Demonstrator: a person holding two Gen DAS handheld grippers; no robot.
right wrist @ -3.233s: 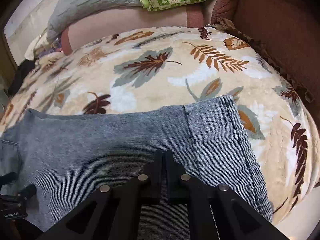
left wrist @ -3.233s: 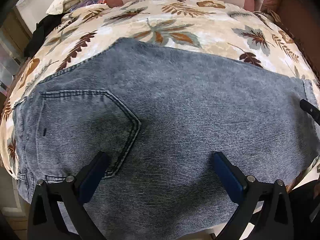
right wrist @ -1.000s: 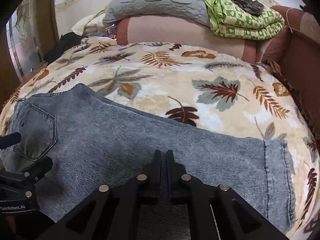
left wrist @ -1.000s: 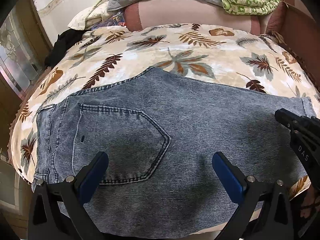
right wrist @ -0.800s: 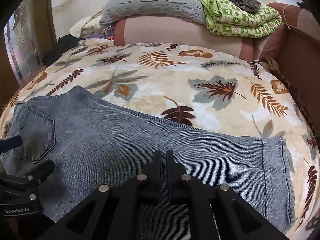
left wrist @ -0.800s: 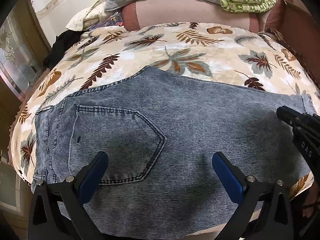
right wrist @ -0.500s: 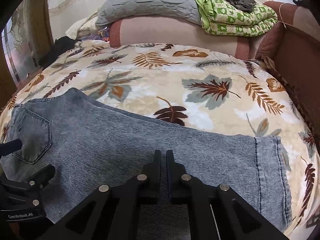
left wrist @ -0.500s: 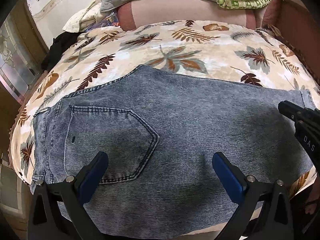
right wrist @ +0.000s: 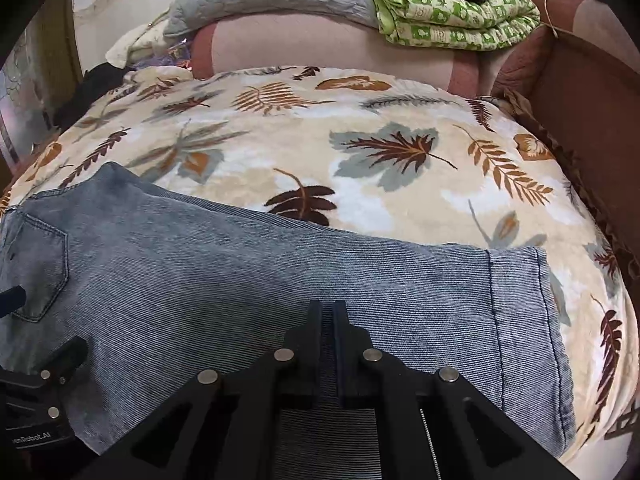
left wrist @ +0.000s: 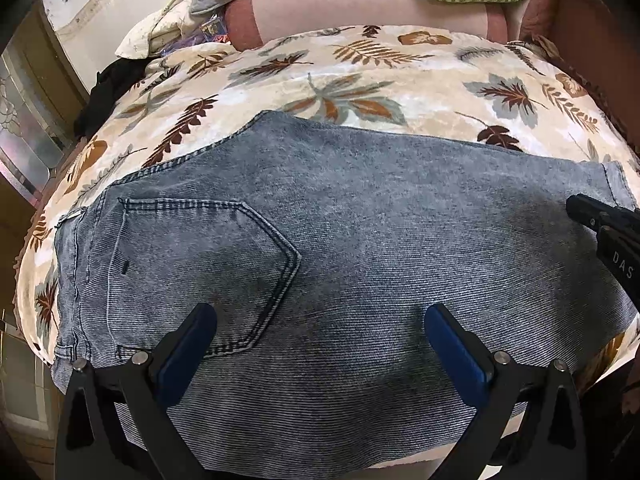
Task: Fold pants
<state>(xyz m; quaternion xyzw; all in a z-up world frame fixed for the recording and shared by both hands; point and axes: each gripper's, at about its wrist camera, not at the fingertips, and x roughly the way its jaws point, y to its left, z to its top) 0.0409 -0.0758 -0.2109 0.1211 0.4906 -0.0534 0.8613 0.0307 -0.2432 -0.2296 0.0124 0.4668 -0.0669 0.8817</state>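
One pair of jeans (left wrist: 360, 248), ribbed washed denim, lies flat along the near edge of the leaf-print blanket (left wrist: 360, 64); the near hem edge is cut off below both views. One back pocket (left wrist: 192, 272) shows (pointed, stitched). Left gripper (left wrist: 320, 340) fingers wide apart over the denim. Right gripper (right wrist: 328, 320) fingers pressed together, a sliver between; grip on cloth unclear. One green quilt (right wrist: 452, 12) behind.

Bed (right wrist: 400, 92) covered by a cream leaf-print blanket (right wrist: 360, 184). Blue denim pants (left wrist: 360, 248) lie flat across the lower half of the frame, back pocket lower left, hem at right.
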